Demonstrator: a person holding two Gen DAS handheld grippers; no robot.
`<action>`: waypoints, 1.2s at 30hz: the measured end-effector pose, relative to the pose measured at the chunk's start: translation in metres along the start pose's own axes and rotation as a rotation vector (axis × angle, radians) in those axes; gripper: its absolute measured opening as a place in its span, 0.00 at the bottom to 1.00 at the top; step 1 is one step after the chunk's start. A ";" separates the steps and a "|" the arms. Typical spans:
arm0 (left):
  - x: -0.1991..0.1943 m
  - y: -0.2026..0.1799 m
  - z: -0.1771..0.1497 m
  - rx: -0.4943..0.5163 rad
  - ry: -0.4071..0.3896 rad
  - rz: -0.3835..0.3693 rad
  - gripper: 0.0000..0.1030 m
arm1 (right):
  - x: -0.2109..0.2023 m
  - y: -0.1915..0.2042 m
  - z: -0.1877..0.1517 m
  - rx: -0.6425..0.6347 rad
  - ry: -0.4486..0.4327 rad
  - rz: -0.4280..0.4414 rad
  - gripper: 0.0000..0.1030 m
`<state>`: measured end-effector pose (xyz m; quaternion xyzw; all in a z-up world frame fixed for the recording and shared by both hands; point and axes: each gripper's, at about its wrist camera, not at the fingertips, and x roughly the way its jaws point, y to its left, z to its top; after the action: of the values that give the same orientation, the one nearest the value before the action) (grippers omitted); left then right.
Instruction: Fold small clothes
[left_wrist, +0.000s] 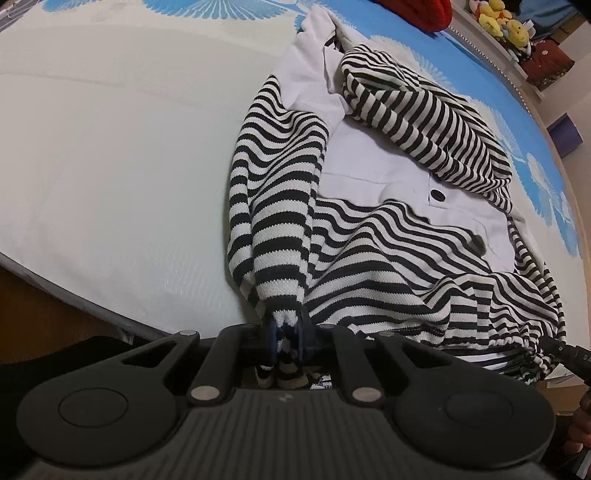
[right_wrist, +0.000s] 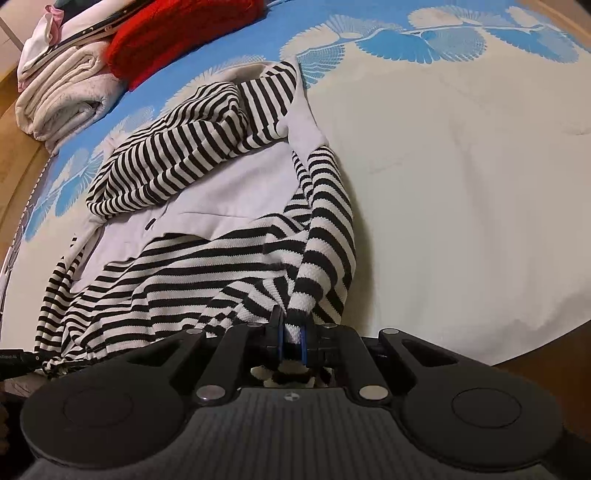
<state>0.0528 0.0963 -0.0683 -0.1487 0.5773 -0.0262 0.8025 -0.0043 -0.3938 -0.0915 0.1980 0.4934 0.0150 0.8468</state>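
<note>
Two grippers, left gripper (left_wrist: 286, 328) and right gripper (right_wrist: 291, 332), each clenched on the hem of the striped jacket (left_wrist: 369, 236) on the bed (left_wrist: 110, 166). Soft, floppy knit; it looks light, best held by hem corners.

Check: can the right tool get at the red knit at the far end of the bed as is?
Probably not. The right tool is shut on the striped garment, and the red knit lies beyond the whole garment. It would need to let go first.
</note>
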 end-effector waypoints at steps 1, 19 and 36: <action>-0.001 0.000 0.000 0.000 -0.003 -0.001 0.10 | -0.001 0.000 0.000 -0.001 -0.005 0.003 0.08; -0.105 -0.025 0.001 0.187 -0.204 -0.170 0.07 | -0.114 -0.001 0.012 -0.028 -0.243 0.144 0.06; -0.097 -0.015 0.072 0.084 -0.154 -0.288 0.08 | -0.113 0.001 0.065 0.040 -0.230 0.169 0.05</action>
<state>0.0900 0.1178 0.0457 -0.1979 0.4851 -0.1537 0.8378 -0.0071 -0.4390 0.0309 0.2561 0.3748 0.0535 0.8894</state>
